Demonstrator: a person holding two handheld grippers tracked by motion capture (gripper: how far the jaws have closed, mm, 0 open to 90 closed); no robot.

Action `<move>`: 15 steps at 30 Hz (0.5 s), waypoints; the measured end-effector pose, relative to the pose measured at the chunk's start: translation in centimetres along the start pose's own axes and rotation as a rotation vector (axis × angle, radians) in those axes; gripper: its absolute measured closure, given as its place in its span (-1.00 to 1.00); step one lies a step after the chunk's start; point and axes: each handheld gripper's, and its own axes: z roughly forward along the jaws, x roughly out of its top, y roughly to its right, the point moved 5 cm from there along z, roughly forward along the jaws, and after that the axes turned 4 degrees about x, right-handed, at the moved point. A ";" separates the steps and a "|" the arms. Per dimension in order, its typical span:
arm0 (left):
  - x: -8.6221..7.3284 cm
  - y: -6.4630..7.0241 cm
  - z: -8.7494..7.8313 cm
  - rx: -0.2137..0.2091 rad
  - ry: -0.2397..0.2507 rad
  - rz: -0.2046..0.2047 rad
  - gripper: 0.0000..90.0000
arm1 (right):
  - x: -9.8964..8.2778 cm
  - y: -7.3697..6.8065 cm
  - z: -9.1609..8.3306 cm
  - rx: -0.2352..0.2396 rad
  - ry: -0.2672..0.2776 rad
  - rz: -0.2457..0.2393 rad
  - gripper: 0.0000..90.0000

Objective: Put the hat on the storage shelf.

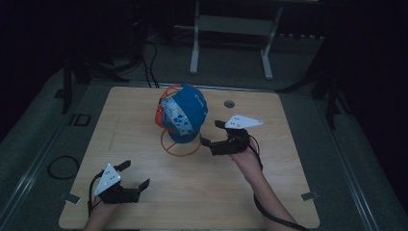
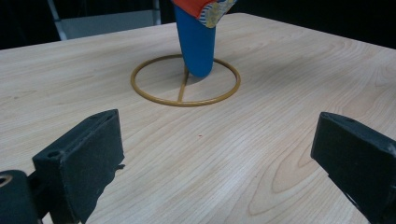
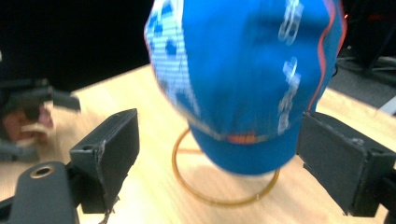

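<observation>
Blue cap [image 1: 184,115] perched on gold wire stand [image 1: 180,144] mid-counter [image 1: 144,120], bare wood all around. Right gripper [image 1: 210,132] just beside cap, jaws apart; left gripper [image 1: 133,174] near front edge, jaws apart. Dark room beyond.

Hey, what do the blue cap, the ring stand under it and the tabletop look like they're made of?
Blue cap: likely woven fabric, matte, with white print and orange trim; its panels look soft and curved.
Ring stand: probably thin metal rod, with a gold or brass-coloured finish and a slight sheen.
Tabletop: light wood or wood-look laminate, smooth, with visible grain lines; which of the two I can't tell.
</observation>
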 end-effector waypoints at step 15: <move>-0.2 0.1 0.1 0.001 -0.012 0.008 -0.94 | -6.0 0.7 -0.7 0.026 -0.038 0.020 -0.70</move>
